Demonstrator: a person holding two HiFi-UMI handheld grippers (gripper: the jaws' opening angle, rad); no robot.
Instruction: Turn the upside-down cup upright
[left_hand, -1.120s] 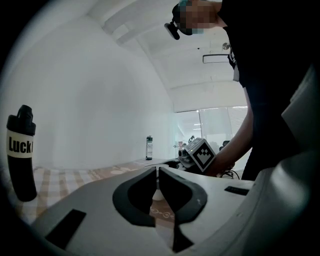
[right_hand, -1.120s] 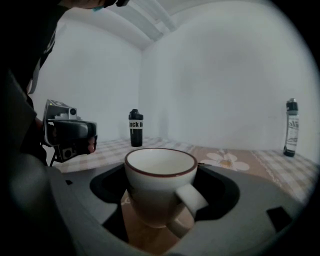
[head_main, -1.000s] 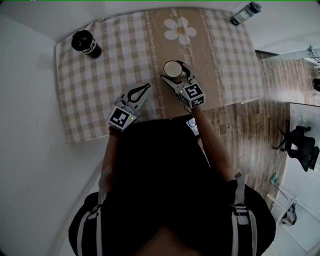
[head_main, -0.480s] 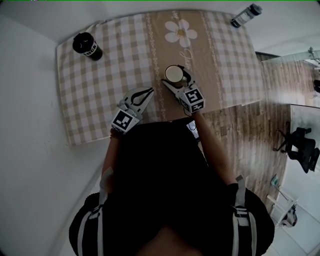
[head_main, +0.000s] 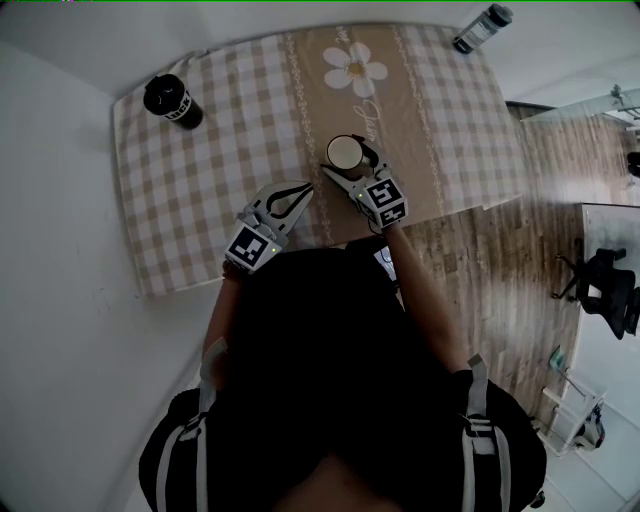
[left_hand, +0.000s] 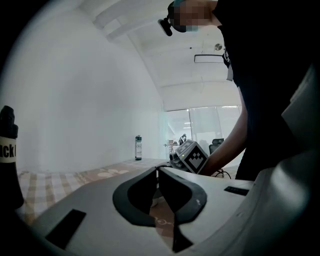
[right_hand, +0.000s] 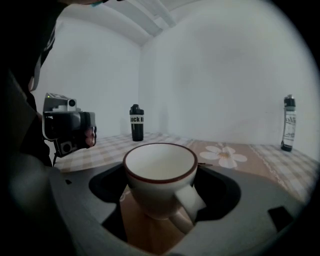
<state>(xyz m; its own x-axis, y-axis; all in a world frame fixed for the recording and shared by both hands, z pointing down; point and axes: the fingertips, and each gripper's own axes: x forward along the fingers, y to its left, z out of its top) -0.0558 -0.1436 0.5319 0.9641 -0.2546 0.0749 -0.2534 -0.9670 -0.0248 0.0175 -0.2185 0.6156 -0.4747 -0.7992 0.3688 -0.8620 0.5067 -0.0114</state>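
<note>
The cup (head_main: 345, 152) is cream with a dark rim. It stands upright on the checked tablecloth (head_main: 220, 150), mouth up, with its handle toward the camera in the right gripper view. My right gripper (head_main: 347, 158) has a jaw on either side of the cup (right_hand: 160, 175). Its jaws are opening and I see no pad pressing on the cup. My left gripper (head_main: 303, 187) hovers to the left of the cup, near the table's front edge. It is shut with nothing between its jaws (left_hand: 157, 170).
A black bottle (head_main: 172, 100) stands at the far left corner of the table, and a clear bottle (head_main: 480, 27) at the far right corner. A daisy print (head_main: 355, 65) lies beyond the cup. Wooden floor and an office chair (head_main: 605, 285) are to the right.
The cup and both grippers keep their places. Only the head view shifts slightly.
</note>
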